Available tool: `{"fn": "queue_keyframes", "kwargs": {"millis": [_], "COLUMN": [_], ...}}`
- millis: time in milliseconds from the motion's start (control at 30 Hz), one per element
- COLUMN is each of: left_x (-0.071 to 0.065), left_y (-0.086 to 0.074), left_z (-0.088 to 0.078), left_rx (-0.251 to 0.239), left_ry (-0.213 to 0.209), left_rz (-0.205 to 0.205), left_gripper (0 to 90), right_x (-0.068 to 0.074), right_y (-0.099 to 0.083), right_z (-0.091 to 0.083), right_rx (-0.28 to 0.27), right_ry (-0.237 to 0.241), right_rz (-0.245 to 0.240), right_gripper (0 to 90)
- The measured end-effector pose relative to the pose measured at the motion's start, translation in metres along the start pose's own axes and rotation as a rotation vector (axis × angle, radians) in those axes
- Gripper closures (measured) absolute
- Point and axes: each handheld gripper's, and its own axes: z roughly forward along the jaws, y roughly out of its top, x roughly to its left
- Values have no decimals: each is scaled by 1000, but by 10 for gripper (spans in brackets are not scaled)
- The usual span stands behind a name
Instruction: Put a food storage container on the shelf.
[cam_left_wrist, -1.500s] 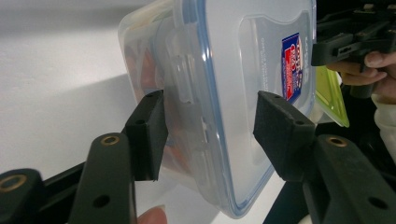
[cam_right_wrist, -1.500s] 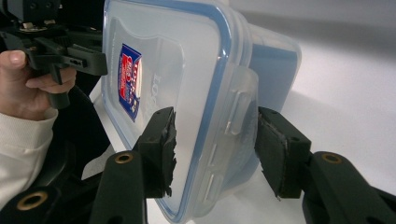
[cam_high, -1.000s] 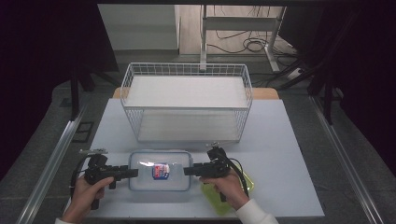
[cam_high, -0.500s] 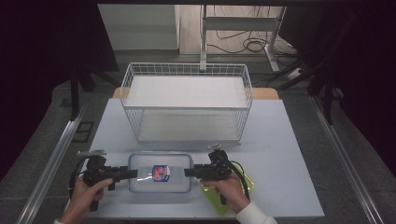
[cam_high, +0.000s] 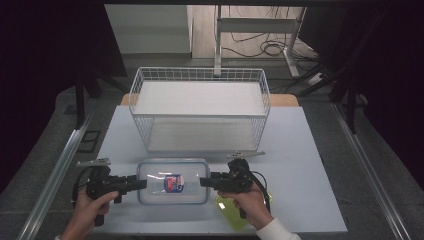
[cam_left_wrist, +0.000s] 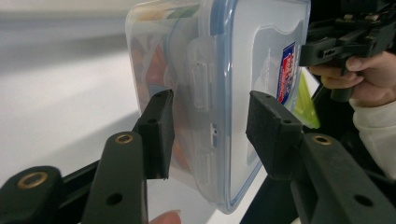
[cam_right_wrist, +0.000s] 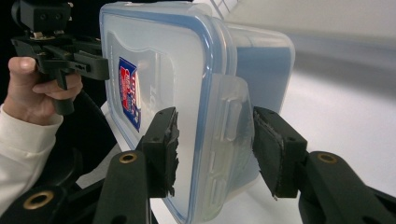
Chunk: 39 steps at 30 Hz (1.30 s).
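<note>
- The clear lidded container (cam_high: 173, 181) lies at the table's (cam_high: 310, 165) near edge, at 6 o'clock of the wire basket (cam_high: 200, 107).
- Its red-and-blue lid label (cam_high: 173, 182) is unreadable; contents blurred.
- The left gripper (cam_high: 134, 183) has just been closing, one jaw touching the end latch, the other apart.
- The right gripper (cam_high: 206, 181) straddles the opposite latch; contact unclear.

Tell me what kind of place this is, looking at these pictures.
Probably a lab or workshop bench set up for recording handling tasks, not a home. A bare white table carries just a wire basket and a lidded plastic container, and loose cables lie on the floor by a metal stand behind.
</note>
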Motion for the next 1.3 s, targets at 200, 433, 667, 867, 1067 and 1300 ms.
{"fn": "queue_keyframes", "kwargs": {"millis": [200,433,667,867,1067,1300], "left_x": [-8,-19,-37,-51,-62,-69], "left_y": [9,26,53,79,104,124], "left_z": [-1,-5,-8,-8,-6,0], "left_rx": [-12,-37,-58,-72,-80,-85], "left_ry": [-4,-15,-16,-10,-3,3], "left_rz": [25,58,108,150,182,210], "left_gripper": [526,527,528,528,528,528], "right_x": [6,16,25,29,27,19], "right_y": [7,22,42,60,76,91], "right_z": [-11,-29,-51,-70,-85,-98], "right_rx": [-26,-59,-97,-128,-159,-191], "right_ry": [-16,-38,-58,-73,-71,-69], "right_rz": [-35,-82,-126,-161,-173,-184], "right_gripper": [517,517,516,515,514,514]}}
